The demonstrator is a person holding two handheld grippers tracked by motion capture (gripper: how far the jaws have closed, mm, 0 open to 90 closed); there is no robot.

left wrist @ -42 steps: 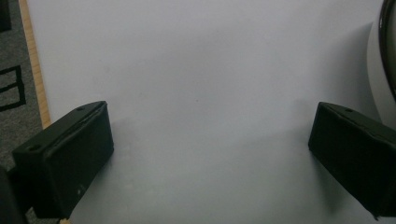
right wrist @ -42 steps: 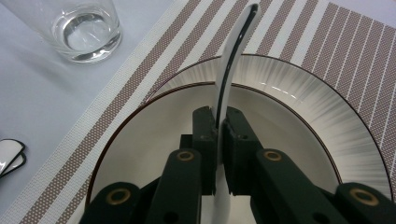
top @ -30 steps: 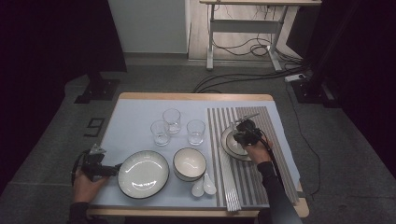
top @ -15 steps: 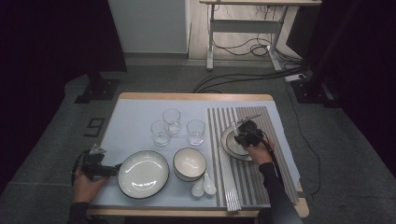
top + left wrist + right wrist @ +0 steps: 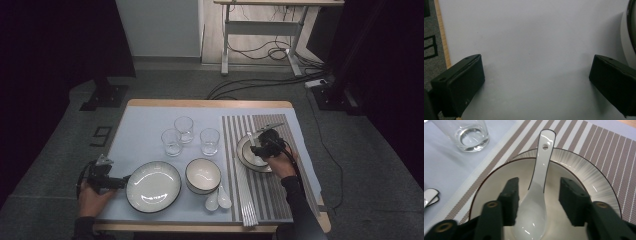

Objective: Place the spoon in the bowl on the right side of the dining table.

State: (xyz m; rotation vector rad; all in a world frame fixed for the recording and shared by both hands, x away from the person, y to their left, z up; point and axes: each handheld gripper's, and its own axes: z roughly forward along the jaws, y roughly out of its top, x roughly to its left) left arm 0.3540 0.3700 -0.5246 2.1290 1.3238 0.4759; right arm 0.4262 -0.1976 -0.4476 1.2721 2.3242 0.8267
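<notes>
Right tongs (image 5: 539,197) sit over the small bowl (image 5: 499,177) on the striped placemat (image 5: 599,147). Jaws have just been opening: now partly open, one on each side of the spoon's scoop, pads clear of it, so no grip on it. Spoon (image 5: 537,187) lies in the bowl, scoop low inside it and nearest my camera, handle running up and away over the bowl's far rim. Long axis runs roughly along the tongs' own line of sight, tilted a touch to the right at the handle end, which has a small hole in it. Handle tip reaches out over the ribbed plate (image 5: 599,180) under the bowl. In the high view, the right tongs (image 5: 262,145) cover the bowl from its right; the plate rim (image 5: 241,155) shows to the bowl's left.

Left tongs (image 5: 536,82) are wide open, nothing between the jaws, just bare counter (image 5: 524,37). High view puts the left tongs (image 5: 122,181) right at the left edge of the large plate (image 5: 152,186), well left of the bowl with the spoon.

Also relative to that bowl: second bowl (image 5: 203,175) to its left, two spare spoons (image 5: 218,199) just in front of that, three glasses (image 5: 184,127) to the left and further back.
</notes>
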